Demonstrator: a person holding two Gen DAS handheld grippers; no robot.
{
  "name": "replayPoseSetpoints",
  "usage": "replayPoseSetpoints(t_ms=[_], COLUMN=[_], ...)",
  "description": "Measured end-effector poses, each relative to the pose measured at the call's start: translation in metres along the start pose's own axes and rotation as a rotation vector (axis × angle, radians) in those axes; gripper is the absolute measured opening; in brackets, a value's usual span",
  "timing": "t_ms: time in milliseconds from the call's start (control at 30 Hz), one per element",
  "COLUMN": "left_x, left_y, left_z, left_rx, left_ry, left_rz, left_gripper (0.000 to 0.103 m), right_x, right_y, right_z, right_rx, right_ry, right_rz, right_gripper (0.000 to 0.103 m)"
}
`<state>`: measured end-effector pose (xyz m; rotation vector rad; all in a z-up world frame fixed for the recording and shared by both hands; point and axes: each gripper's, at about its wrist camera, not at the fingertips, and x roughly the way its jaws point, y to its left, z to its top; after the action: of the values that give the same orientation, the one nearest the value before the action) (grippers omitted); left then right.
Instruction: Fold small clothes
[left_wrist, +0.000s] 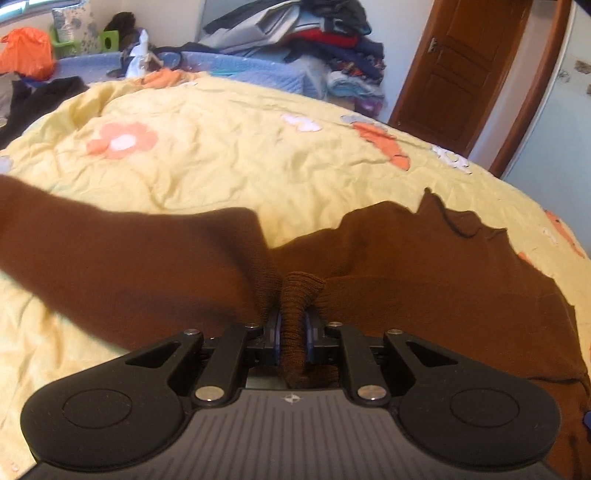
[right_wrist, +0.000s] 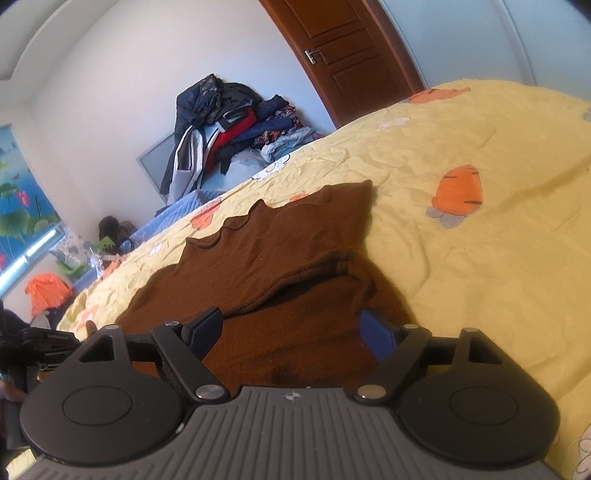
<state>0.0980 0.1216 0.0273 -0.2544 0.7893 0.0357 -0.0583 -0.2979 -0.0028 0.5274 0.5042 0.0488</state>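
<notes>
Sprawling, partly folded brown sweater (right_wrist: 280, 240)

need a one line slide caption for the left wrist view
Left gripper shut on a ribbed fold of the brown garment, lifted over the yellow bedspread.

yellow quilt (left_wrist: 229, 173) with orange flowers spreads wide. beyond the quilt, a heap of clothes (right_wrist: 229, 122) against the wall, wooden door (right_wrist: 347, 55) right of that heap, orange bag (left_wrist: 26, 51) far left.

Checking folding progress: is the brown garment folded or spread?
Partly folded: the brown garment has one layer doubled over itself, and the left hand-held gripper pinches a ribbed edge.
</notes>
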Motion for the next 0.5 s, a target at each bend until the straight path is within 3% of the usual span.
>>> replayPoseSetpoints(t_ms=[133,167,200,267,333,433,500], left_x=[-0.029,-0.039,-0.046,-0.050,-0.035,0.009,0.017], left_y=[-0.001,-0.003,-0.008,-0.023,-0.045,-0.060,-0.063], left_z=[0.003,0.003,0.002,-0.003,-0.007,-0.015,-0.021], left_rx=[-0.037,-0.040,-0.041,-0.022,0.041,0.021,0.040], left_ry=[-0.032,-0.075,-0.111,-0.168,-0.142,-0.002,-0.049], left_rz=[0.045,0.025,0.003,-0.059,-0.124,-0.155,-0.133], left_gripper=[0.027,0.041,0.065,0.086,0.086,0.085,0.084], right_x=[-0.005,-0.006,-0.002,0.016,0.048,0.108,0.140], right_y=[0.012,0.018,0.024,0.039,0.053,0.060,0.055], right_z=[0.021,0.031,0.044,0.067,0.083,0.089,0.080], right_rx=[-0.047,-0.069,-0.091,-0.151,-0.223,-0.291,-0.332], right_ry=[-0.021,-0.043,-0.059,-0.056,-0.018,0.108,0.204], right_rz=[0.005,0.005,0.003,-0.004,-0.019,-0.104,-0.187], right_gripper=[0.085,0.092,0.100,0.102,0.102,0.095,0.096])
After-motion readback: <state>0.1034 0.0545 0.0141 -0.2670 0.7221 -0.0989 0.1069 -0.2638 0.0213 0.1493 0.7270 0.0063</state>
